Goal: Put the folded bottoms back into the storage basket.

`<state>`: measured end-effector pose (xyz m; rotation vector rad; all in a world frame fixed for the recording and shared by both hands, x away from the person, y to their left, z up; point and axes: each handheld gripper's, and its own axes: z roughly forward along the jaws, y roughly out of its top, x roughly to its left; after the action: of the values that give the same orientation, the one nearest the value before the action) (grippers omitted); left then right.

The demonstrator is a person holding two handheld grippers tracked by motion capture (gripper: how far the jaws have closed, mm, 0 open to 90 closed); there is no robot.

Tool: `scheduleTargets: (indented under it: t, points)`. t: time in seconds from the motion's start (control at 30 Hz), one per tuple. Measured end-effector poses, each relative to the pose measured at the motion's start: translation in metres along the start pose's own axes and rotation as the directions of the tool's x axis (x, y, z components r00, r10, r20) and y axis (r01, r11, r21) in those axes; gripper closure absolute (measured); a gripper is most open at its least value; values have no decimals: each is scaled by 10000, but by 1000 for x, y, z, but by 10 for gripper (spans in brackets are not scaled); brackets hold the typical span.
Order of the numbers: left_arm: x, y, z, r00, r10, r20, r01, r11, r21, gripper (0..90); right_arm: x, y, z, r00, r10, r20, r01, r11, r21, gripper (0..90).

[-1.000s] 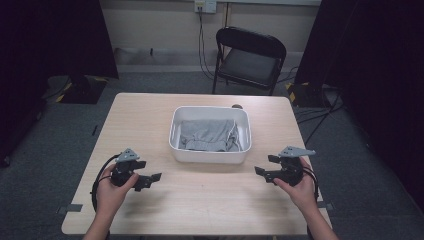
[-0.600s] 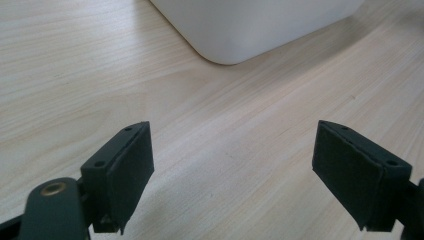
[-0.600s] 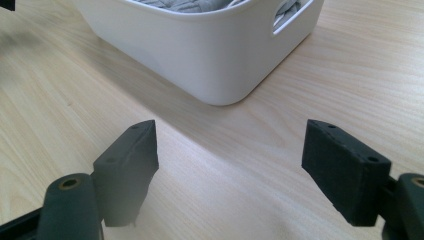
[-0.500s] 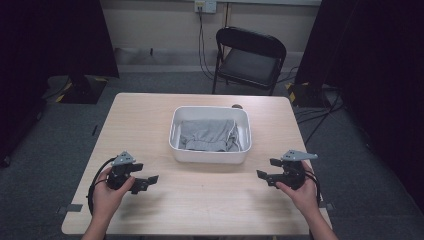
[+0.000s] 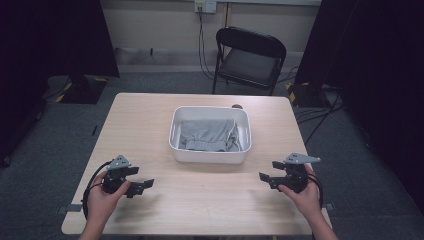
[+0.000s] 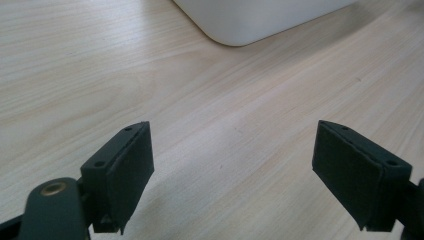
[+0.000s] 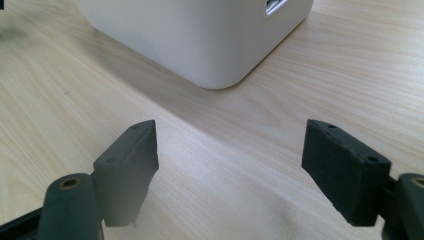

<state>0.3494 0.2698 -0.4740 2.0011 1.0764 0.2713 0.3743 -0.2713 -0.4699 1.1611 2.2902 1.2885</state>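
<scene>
A white plastic tub (image 5: 208,156) stands in the middle of the light wooden table (image 5: 150,115), with a folded grey cloth (image 5: 207,134) lying inside it. My left gripper (image 5: 142,186) rests low over the table's front left, open, with bare wood between its jaws (image 6: 232,175). My right gripper (image 5: 266,179) sits at the front right, also open and holding nothing (image 7: 230,170). Both point inward toward the tub, whose near corner (image 6: 240,25) shows in the left gripper view and whose wall (image 7: 200,40) shows close in the right gripper view.
A black folding chair (image 5: 247,57) stands behind the table's far edge. Cables (image 5: 202,45) hang from a wall socket behind it. Dark curtains (image 5: 60,40) flank both sides. Grey carpet floor surrounds the table.
Both hands have drawn slightly back toward the table's front edge. The jaws of both grippers keep the same spread.
</scene>
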Motion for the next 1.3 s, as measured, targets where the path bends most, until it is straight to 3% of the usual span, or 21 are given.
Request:
scheduleTargets:
  t: [0.93, 1.3]
  points:
    - [11, -19, -14, 9997, -49, -246, 53, 9998, 175, 165, -2, -19, -5, 9999, -12, 100, 9, 9995, 310, 220]
    - [17, -26, -21, 9991, -208, -378, 208, 9998, -22, 165, -3, -25, -6, 9999, -74, 153, 67, 9991, 427, 217]
